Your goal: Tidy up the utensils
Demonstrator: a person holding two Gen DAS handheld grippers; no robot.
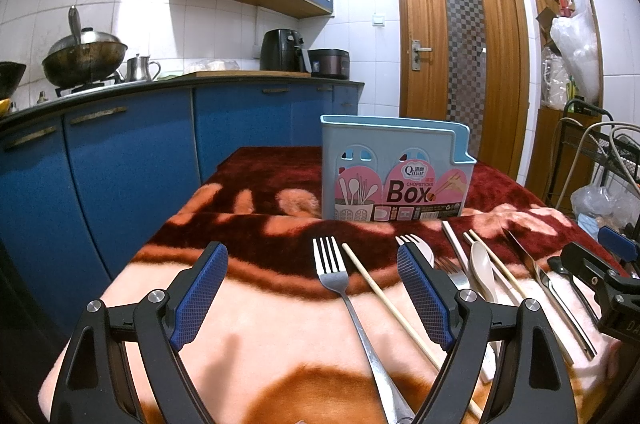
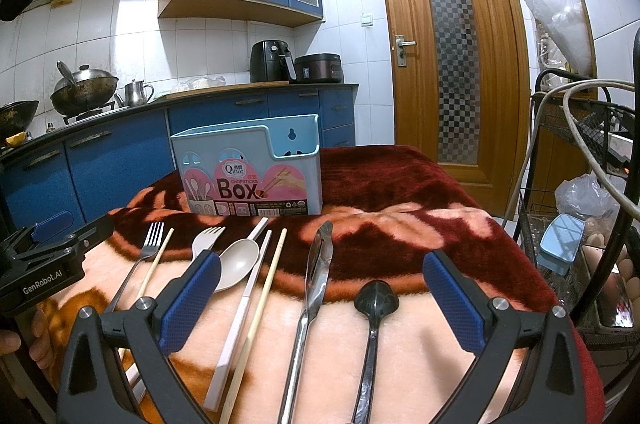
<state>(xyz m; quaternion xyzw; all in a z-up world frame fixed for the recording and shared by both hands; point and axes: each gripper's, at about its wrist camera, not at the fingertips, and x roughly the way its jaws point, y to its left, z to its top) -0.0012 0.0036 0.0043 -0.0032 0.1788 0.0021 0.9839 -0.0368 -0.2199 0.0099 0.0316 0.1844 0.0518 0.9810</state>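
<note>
Inside of the blue chopsticks box (image 1: 394, 167) hidden behind its front wall; dividers not visible. Handle ends of the steel fork (image 1: 352, 308) and the bamboo chopstick (image 1: 394, 308) cut off at the near edge. White fork (image 2: 208, 240) partly covered by a finger (image 2: 192, 300). Black spoon (image 2: 374, 308) and knife (image 2: 316, 276) handles cropped near. Far-right shelf items possibly bottles, too blurred to tell.
</note>
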